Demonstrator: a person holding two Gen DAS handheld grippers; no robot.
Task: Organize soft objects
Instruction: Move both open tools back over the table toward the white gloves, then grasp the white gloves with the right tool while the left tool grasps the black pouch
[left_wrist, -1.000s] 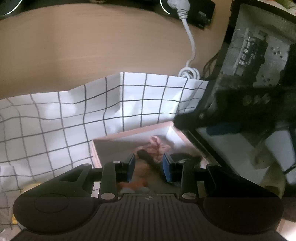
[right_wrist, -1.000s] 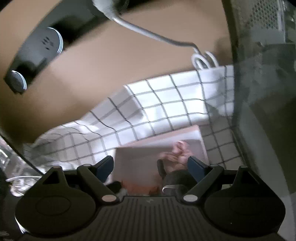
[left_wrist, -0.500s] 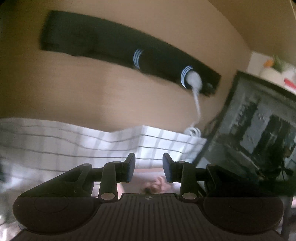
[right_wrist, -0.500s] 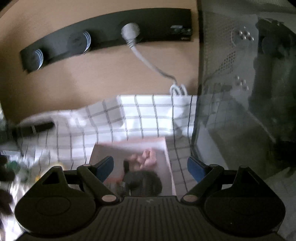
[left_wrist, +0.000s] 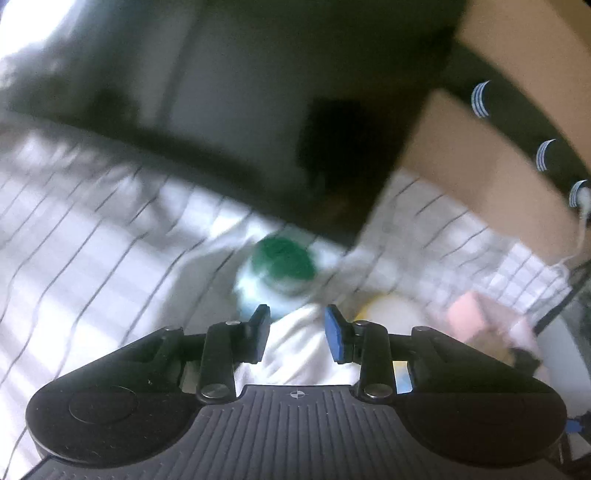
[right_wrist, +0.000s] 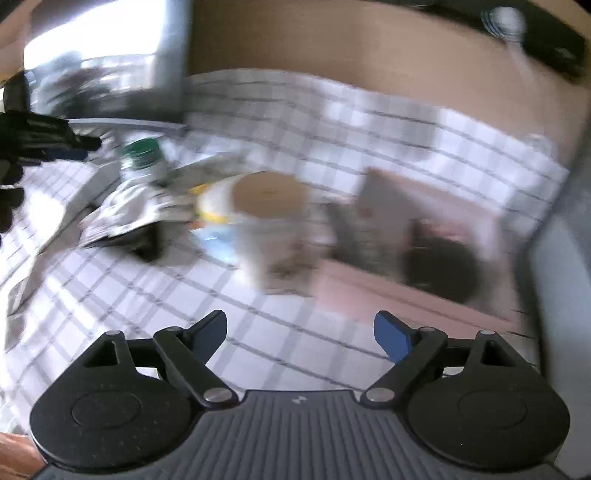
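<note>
Both views are blurred by motion. A pink box (right_wrist: 369, 291) sits on the checked cloth (right_wrist: 258, 332) at the right, with a dark soft thing (right_wrist: 439, 266) and other soft pieces inside. My right gripper (right_wrist: 301, 321) hangs open and empty over the cloth, short of the box. My left gripper (left_wrist: 297, 325) has its jaws partly apart over a white crumpled thing (left_wrist: 299, 343); the pads do not press on it. Just beyond stands a green-capped bottle (left_wrist: 282, 262). The pink box (left_wrist: 476, 314) lies off to the right in the left wrist view.
A pale tub with a tan top (right_wrist: 266, 195) stands left of the box, beside a crumpled silvery bag (right_wrist: 122, 210) and the green-capped bottle (right_wrist: 142, 155). A dark monitor (left_wrist: 258, 110) rises behind the cloth. A black power strip (left_wrist: 535, 129) runs along the tan wall.
Both grippers have swung left, away from the pink box. The left one now faces the bottle and white crumpled thing; the right one now sees the box from further back.
</note>
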